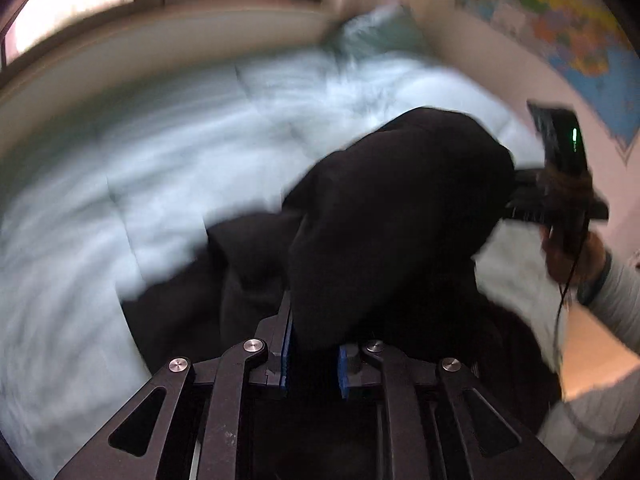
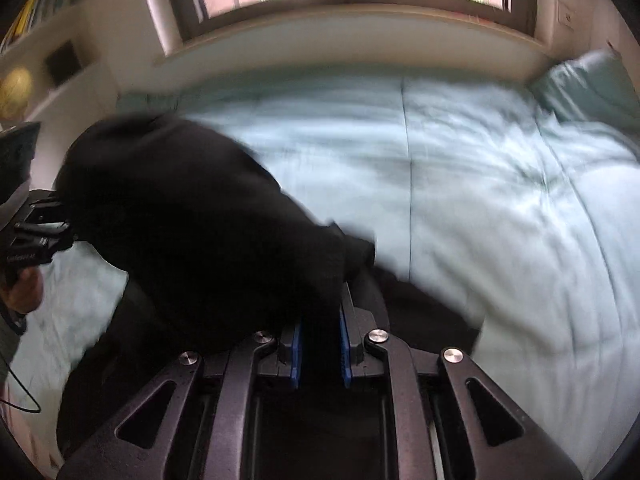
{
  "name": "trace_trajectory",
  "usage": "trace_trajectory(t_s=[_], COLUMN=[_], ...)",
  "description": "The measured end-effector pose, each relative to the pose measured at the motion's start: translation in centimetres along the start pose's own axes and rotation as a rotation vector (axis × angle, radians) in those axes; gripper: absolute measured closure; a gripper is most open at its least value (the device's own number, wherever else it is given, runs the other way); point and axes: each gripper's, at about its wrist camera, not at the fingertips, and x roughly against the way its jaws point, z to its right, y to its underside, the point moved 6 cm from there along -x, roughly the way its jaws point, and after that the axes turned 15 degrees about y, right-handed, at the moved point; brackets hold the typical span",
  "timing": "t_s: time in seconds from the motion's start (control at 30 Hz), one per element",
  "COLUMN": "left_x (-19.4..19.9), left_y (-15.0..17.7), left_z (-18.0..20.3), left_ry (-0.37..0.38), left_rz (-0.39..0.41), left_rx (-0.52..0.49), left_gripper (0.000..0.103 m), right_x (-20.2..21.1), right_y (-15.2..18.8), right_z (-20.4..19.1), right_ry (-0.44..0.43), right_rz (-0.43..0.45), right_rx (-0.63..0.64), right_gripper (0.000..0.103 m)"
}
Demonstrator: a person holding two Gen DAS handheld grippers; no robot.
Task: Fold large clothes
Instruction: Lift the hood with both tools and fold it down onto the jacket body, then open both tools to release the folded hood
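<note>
From my left wrist, my left gripper (image 1: 312, 354) clamps a black garment (image 1: 400, 220) lifted over the bed (image 1: 160, 152). From my right wrist, my right gripper (image 2: 320, 354) pinches its other edge; I should keep both corners level and taut when laying it flat.

Black garment (image 1: 400, 208) hangs bunched above the pale blue bedcover (image 1: 180, 152).

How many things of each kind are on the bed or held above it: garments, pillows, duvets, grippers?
Black garment: 1
Teal pillow: 1
Pale duvet: 1
Grippers: 2, left gripper and right gripper, both shut on the black garment
Total: 5
</note>
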Motion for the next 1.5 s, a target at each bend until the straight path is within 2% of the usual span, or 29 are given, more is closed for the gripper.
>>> trace_trajectory(t_s=[0.1,0.17,0.23,0.33,0.47,0.57,0.6,0.63,0.67,0.73,0.8,0.87,0.9,0.97,1.0,1.03,1.1,1.2,1.27,1.33,1.4,1.43,1.47,1.5], left_x=[-2.6,-3.3,-2.1,1.9,6.1,6.1,5.6,5.0,3.8,1.4,-1.5,-4.7,-6.7,-9.1,-10.2,-10.3,-9.5,-8.2,-6.8,-5.1,-4.2,-4.3,-5.1,-6.4], left_y=[7.5,10.7,11.6,9.5,3.4,-0.9,-2.2,-2.9,-3.4,-3.2,-2.0,1.1,3.8,7.3,9.1,9.6,9.5,8.8,8.2,7.2,6.6,6.6,7.0,7.8], left_z=[0.0,-0.4,-0.6,-0.2,0.0,0.2,0.0,-0.2,-0.5,-0.7,-0.9,-0.9,-1.5,-2.6,-3.0,-3.0,-2.6,-2.0,-0.6,1.4,2.5,2.6,2.1,1.3], left_ry=[-0.018,-0.015,-0.020,-0.022,0.006,0.055,0.083,0.100,0.119,0.158,0.186,0.176,0.131,0.085,0.090,0.098,0.093,0.094,0.107,0.178,0.269,0.291,0.280,0.237], left_rz=[-0.122,-0.165,-0.132,-0.015,0.140,0.211,0.224,0.224,0.212,0.174,0.108,-0.013,-0.106,-0.186,-0.191,-0.166,-0.117,-0.082,-0.058,-0.008,0.049,0.060,0.047,0.009], left_rx=[0.118,0.206,0.252,0.246,0.211,0.225,0.238,0.251,0.270,0.305,0.342,0.349,0.368,0.404,0.433,0.447,0.456,0.461,0.428,0.397,0.398,0.406,0.418,0.439], left_gripper=[0.084,0.085,0.086,0.086,0.084,0.073,0.065,0.058,0.058,0.058,0.058,0.058,0.057,0.058,0.058,0.058,0.058,0.058,0.058,0.058,0.058,0.057,0.057,0.057], right_x=[-0.6,-1.2,-1.3,0.6,3.9,5.2,5.3,5.0,4.8,3.3,0.9,-1.3,-2.8,-5.8,-7.3,-8.3,-8.7,-7.6,-5.8,-3.0,-1.1,-0.7,-0.8,-2.0], right_y=[5.9,9.0,11.1,10.4,5.3,1.2,0.0,-1.0,-1.4,-2.3,-1.5,1.0,3.1,7.8,10.3,12.0,12.8,11.9,11.2,10.1,9.6,9.7,10.0,10.9], right_z=[-0.7,-0.7,0.1,2.0,3.7,2.6,1.8,1.0,0.3,-1.7,-3.4,-4.7,-5.3,-6.3,-6.4,-6.4,-6.3,-5.9,-5.3,-5.1,-5.4,-5.8,-6.5,-7.1], right_ry=[0.002,0.019,0.012,0.001,0.003,-0.014,-0.020,-0.013,-0.013,-0.031,-0.043,-0.051,-0.037,-0.028,-0.030,-0.044,-0.038,-0.052,-0.067,-0.095,-0.119,-0.124,-0.115,-0.092], right_rz=[-0.136,-0.222,-0.299,-0.288,-0.167,-0.092,-0.075,-0.071,-0.072,-0.086,-0.152,-0.224,-0.273,-0.381,-0.430,-0.440,-0.411,-0.393,-0.371,-0.301,-0.242,-0.231,-0.239,-0.270], right_rx=[0.005,0.011,-0.024,-0.094,-0.122,-0.127,-0.130,-0.131,-0.128,-0.125,-0.120,-0.085,-0.053,-0.003,-0.004,-0.024,-0.037,-0.057,-0.067,-0.075,-0.063,-0.048,-0.016,0.014], right_gripper=[0.082,0.082,0.079,0.075,0.073,0.057,0.047,0.046,0.046,0.046,0.046,0.046,0.046,0.050,0.050,0.050,0.050,0.049,0.047,0.046,0.043,0.042,0.042,0.042])
